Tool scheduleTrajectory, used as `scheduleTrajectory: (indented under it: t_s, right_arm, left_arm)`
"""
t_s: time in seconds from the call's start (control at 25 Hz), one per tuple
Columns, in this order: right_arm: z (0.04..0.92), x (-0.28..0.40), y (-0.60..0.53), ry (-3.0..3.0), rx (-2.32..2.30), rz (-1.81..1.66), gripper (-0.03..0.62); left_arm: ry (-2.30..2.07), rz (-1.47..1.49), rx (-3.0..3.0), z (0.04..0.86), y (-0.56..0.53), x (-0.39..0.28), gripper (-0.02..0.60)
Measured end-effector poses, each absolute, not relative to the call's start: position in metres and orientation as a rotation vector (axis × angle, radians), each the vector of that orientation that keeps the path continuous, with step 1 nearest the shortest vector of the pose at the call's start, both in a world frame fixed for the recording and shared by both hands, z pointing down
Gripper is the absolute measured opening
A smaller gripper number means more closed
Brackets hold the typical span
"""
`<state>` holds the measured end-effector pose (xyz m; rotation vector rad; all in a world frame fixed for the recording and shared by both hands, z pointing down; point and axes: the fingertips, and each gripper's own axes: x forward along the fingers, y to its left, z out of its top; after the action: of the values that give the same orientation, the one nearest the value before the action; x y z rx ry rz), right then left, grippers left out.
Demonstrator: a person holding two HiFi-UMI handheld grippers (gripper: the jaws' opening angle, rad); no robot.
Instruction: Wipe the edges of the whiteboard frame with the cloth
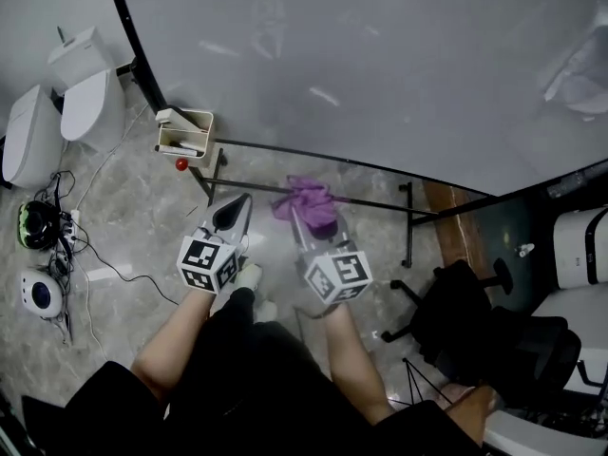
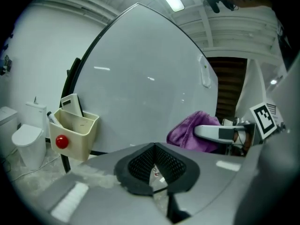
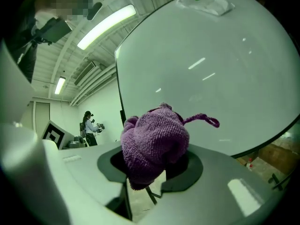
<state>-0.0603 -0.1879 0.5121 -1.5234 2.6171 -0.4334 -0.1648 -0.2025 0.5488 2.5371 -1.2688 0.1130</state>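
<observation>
A large whiteboard in a thin black frame stands in front of me. My right gripper is shut on a bunched purple cloth, held just below the frame's bottom edge. In the right gripper view the cloth bulges out of the jaws of that gripper, with the board close behind. My left gripper hangs beside it to the left, shut and holding nothing. The left gripper view shows its meshed pads together, with the cloth to the right.
A beige holder with a red magnet hangs at the board's lower left corner. The stand's black bars run under the board. A black office chair is at right. White toilets and cabled devices are at left.
</observation>
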Motion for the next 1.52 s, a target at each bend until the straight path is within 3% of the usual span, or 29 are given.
scheduleTrajectory:
  t_s: [0.28, 0.8, 1.52]
  right_arm:
    - [0.445, -0.009, -0.11, 2.568, -1.578, -0.233, 0.152]
    - [0.41, 0.048, -0.059, 2.46, -1.798, -0.063, 0.15]
    - [0.371, 0.006, -0.045, 2.374, -1.837, -0.045, 0.141]
  left_arm:
    - [-1.248, 0.091, 2.647, 0.499, -0.146, -0.135, 0.003]
    - [-1.269, -0.052, 2.782, 0.408, -0.123, -0.133, 0.003]
    - [-1.16, -0.123, 2.853, 0.382, -0.12, -0.163, 0.003]
